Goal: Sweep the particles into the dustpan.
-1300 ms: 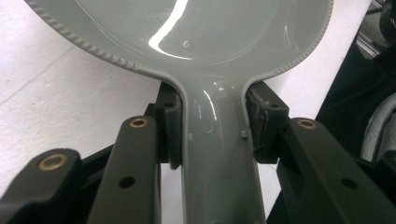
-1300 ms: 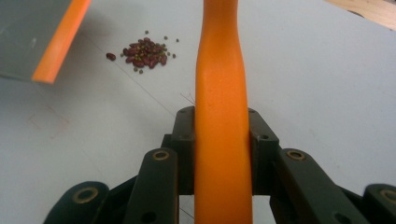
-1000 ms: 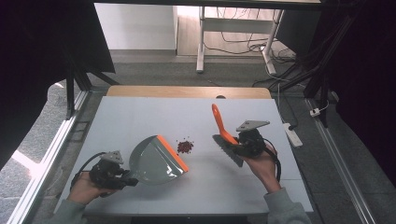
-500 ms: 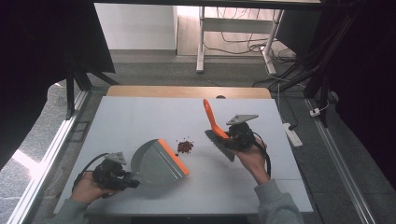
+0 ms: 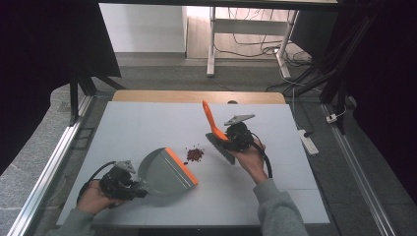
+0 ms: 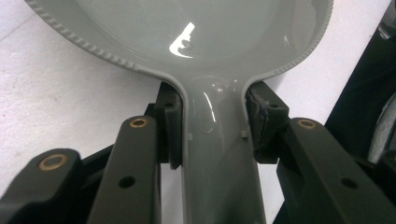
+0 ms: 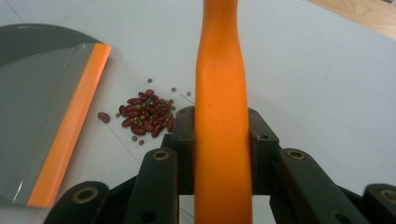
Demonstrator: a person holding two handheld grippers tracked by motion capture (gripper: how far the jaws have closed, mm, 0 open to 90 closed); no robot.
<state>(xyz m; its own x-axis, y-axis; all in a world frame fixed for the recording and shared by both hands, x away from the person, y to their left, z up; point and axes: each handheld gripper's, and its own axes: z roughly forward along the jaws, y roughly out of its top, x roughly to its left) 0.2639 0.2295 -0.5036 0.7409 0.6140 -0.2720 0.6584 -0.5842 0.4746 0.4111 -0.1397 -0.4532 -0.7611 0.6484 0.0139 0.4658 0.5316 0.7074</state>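
L tongs (image 5: pixel 132 183) closed on the neck of the grey dustpan (image 5: pixel 164 172) handle; left gripper view shows both pads (image 6: pixel 169 128) pressed to the handle sides. Pan sits near the worktop's front-left corner, orange lip (image 5: pixel 181 166) facing the pile. R tongs (image 5: pixel 229 139) clamped on the orange brush handle (image 5: pixel 210 118), handle poking up and toward the far edge, dark brush head (image 5: pixel 221 147) low near the surface, just right of the pile. Beans (image 5: pixel 195 153), red ones w/ a few small green ones, lie in a loose heap mid-worktop, between lip and brush; one stray red bean (image 7: pixel 103 117) sits apart, nearer the lip.

Risks, judging from here: brush swept too fast or too high → beans scatter or roll past the lip ends, esp. the round green ones. Lip not flat on the surface → beans slide under it. Push from the brush could shove the pan back if L grip isn't braced, since the pan is light & the handle smooth. The stray bean is easy to miss. Brush handle is glossy & tapered, so it could twist in the R tongs under side load.

Surface: pale grey-white worktop (image 5: pixel 295 196), matte, faint seam lines, wood strip along the far edge (image 5: pixel 196 96). Room: dark curtains both sides, grey floor, white table legs & cables beyond the far edge, power strip (image 5: pixel 306 142) on the floor by the right edge.
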